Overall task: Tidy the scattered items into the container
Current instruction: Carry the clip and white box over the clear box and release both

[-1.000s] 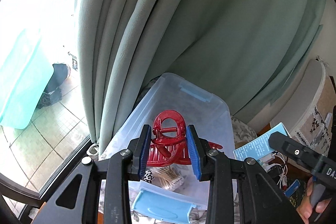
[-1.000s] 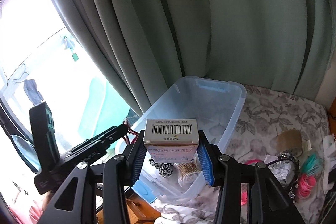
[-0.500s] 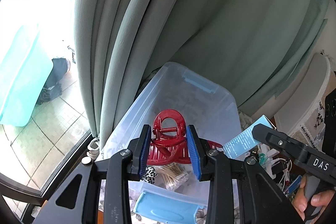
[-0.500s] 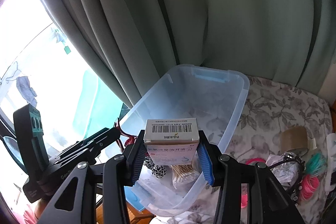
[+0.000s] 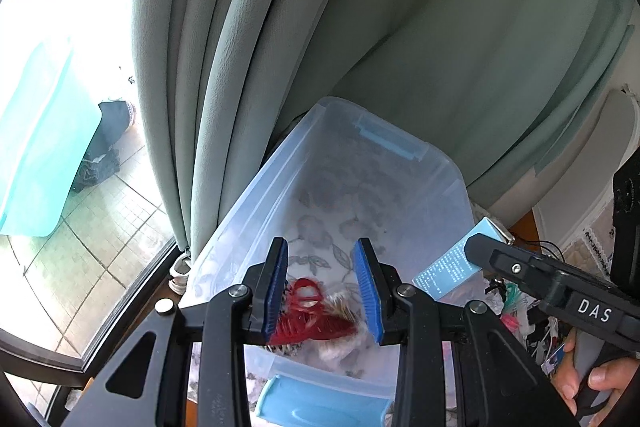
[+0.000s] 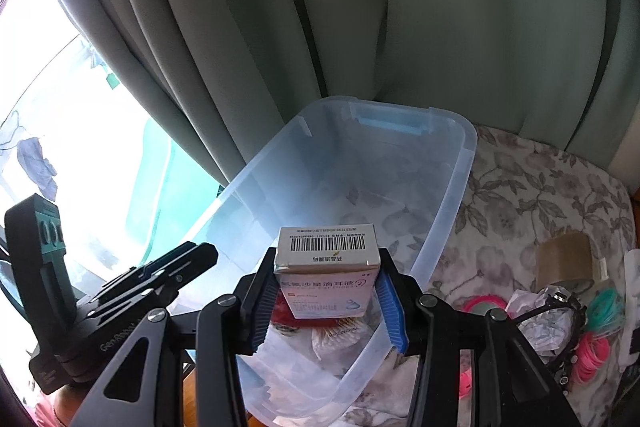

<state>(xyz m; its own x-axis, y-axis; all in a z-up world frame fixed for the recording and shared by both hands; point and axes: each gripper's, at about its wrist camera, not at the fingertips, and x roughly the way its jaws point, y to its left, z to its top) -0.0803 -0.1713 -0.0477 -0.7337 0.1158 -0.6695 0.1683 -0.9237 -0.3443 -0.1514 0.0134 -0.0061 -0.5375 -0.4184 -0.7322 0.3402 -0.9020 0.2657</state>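
A clear plastic bin point(image 5: 448, 163) point(image 6: 460, 187) sits below both grippers. My left gripper point(image 5: 320, 245) point(image 6: 208, 251) hangs over its near end, open, with nothing pressed between its blue pads. The red hair clip point(image 5: 308, 315) point(image 6: 282, 311) lies blurred below the fingers, inside the bin beside a bag of cotton swabs point(image 6: 340, 335). My right gripper point(image 6: 327, 259) point(image 5: 480, 247) is shut on a white and blue medicine box point(image 6: 328, 267) point(image 5: 452, 263) with a barcode on top, held above the bin's near half.
A green curtain point(image 6: 360, 27) hangs right behind the bin, with a bright window to the left. On the floral cloth point(image 6: 520, 187) to the right lie a tape roll point(image 6: 564, 255), pink hair ties point(image 6: 592, 351) and crumpled paper. A person's hand point(image 5: 592, 383) grips the right handle.
The red hair clip has left the left gripper's pads and dropped into the bin. Both grippers have sunk closer to the bin; the box stays in the right gripper.
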